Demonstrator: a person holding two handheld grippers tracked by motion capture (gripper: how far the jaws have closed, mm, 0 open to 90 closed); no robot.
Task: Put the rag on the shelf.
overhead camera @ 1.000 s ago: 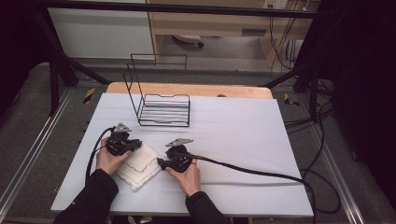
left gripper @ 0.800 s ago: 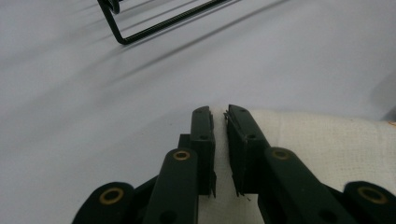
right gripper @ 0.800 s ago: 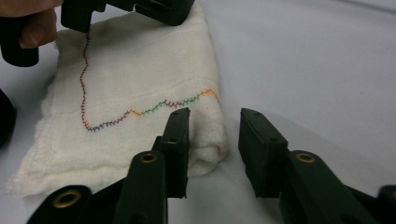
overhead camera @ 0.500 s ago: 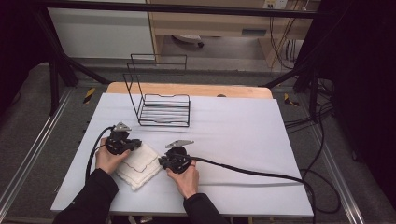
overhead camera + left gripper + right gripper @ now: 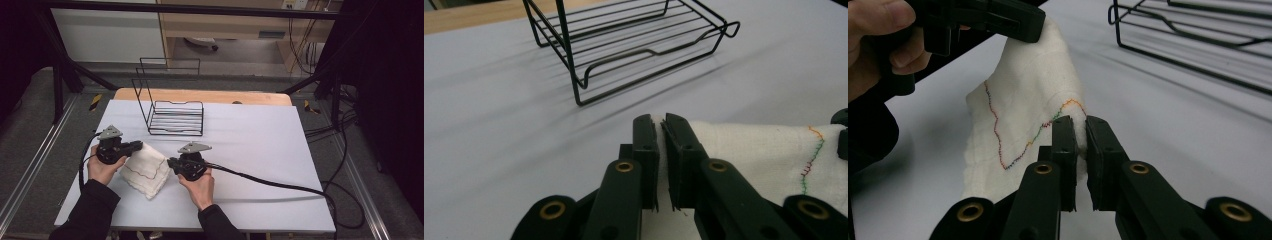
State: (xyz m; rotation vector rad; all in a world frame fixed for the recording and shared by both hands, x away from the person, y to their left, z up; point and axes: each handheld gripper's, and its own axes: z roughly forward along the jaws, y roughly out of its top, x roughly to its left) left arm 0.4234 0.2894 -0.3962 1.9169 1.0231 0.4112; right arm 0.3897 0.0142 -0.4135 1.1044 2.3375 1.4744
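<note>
A white cloth [image 5: 147,169] with a wavy coloured stitch line is held up at two points, its lower part still on the white table [image 5: 260,150]. My left gripper [image 5: 139,146] is shut on the cloth's upper left edge; in the left gripper view the fabric [image 5: 754,150] is pinched between the jaws [image 5: 660,134]. My right gripper [image 5: 171,162] has just been closing and is shut on the cloth's right corner, with the fabric [image 5: 1023,95] between its jaws [image 5: 1079,131]. The left gripper [image 5: 998,17] also appears at the top left of the right gripper view.
A black wire rack [image 5: 172,112] stands on the table behind the cloth, also seen in the left gripper view [image 5: 634,40] and the right gripper view [image 5: 1198,35]. A black cable [image 5: 280,182] trails right from the right gripper. A wooden strip [image 5: 200,95] borders the far edge.
Both grippers have risen a little with the cloth. The cloth, flat on the table before, now hangs lifted and spread between them.
</note>
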